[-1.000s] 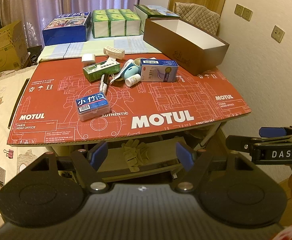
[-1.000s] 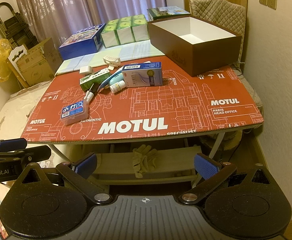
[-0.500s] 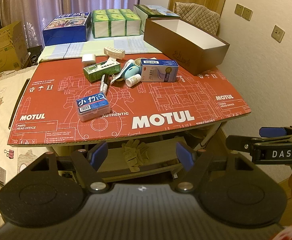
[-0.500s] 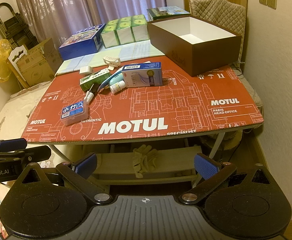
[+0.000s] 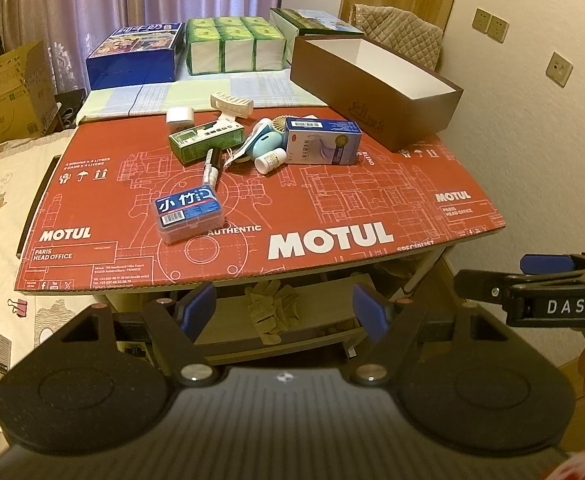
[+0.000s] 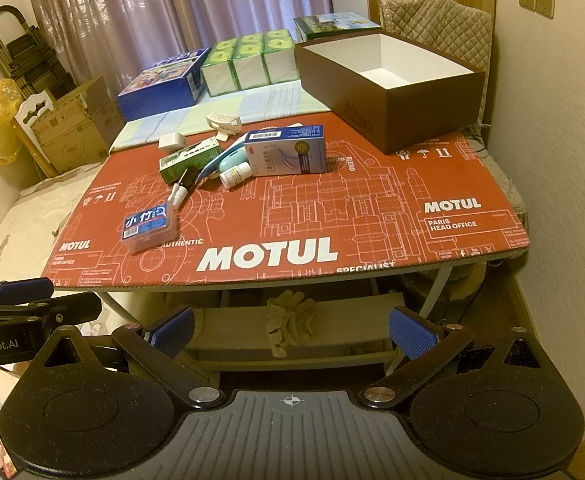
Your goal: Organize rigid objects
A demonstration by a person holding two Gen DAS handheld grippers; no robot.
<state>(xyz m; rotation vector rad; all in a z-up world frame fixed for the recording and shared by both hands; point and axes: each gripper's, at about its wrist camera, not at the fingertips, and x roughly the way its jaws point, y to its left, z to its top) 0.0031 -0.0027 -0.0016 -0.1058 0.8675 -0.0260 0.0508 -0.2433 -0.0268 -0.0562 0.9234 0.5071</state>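
Nothing has shifted since 1 second ago: your left gripper [image 5: 284, 304] and right gripper [image 6: 292, 330] hang below the table edge [image 6: 332, 278], jaws wide, holding nothing. Your clutter, including the blue medicine box [image 6: 286, 150] and small clear case [image 5: 189, 214], lies left of the brown box [image 6: 388, 92].

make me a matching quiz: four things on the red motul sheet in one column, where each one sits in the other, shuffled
Things:
1. clear plastic case with blue label
2. open brown cardboard box
3. small white pill bottle
4. white hair claw clip

Places:
A. far right corner
B. alone, nearest the front edge
C. back edge, by the striped cloth
D. lying against the blue and white carton

Pairs: 1-B, 2-A, 3-D, 4-C
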